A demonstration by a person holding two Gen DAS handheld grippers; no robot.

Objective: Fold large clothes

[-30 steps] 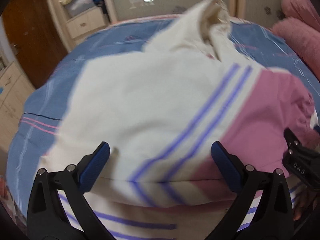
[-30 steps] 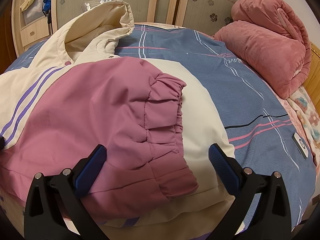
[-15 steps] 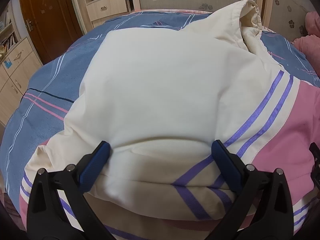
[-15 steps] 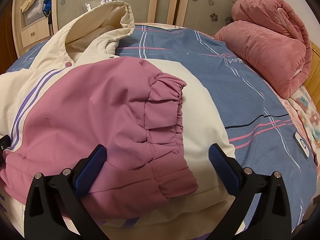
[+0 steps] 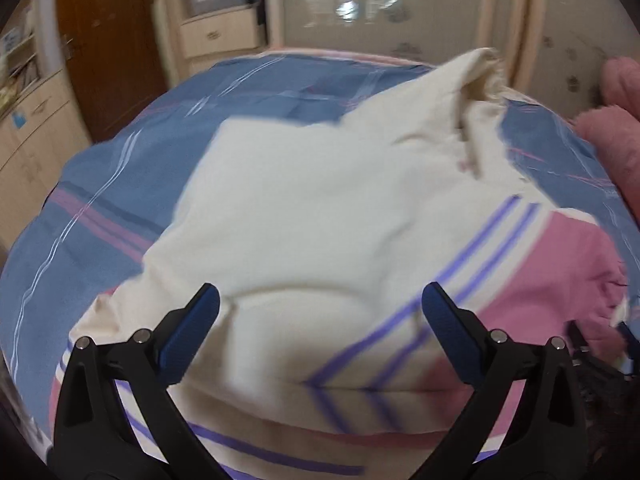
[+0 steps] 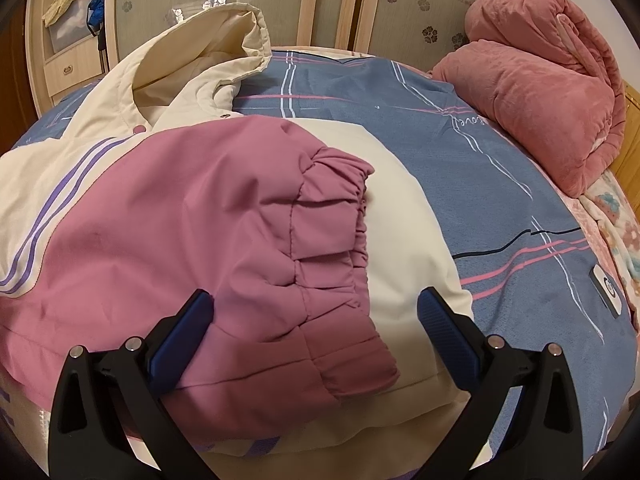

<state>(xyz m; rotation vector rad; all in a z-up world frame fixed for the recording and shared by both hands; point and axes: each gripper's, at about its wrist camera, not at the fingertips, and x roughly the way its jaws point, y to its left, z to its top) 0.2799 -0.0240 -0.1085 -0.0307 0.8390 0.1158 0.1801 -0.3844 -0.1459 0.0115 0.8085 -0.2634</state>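
Note:
A cream hooded jacket (image 5: pixel 304 208) with purple stripes and pink panels lies on the bed, its lower part folded up over the body. The hood (image 6: pixel 192 60) stands up at the far end. A pink sleeve (image 6: pixel 224 240) with a gathered cuff lies across the cream body. My left gripper (image 5: pixel 320 312) is open just above the folded cream edge, nothing between its fingers. My right gripper (image 6: pixel 316 312) is open over the sleeve cuff, a blue pad on either side of it. The left wrist view is blurred.
A blue striped bedsheet (image 6: pixel 460 152) covers the bed. A rolled pink blanket (image 6: pixel 540 80) sits at the far right. A wooden door (image 5: pixel 104 40), drawers (image 5: pixel 220 36) and patterned wardrobe panels (image 6: pixel 420 0) stand behind the bed.
The left gripper has pulled back and swung, so more of the blue sheet shows on its left. The right gripper has barely moved; the sleeve lies as before.

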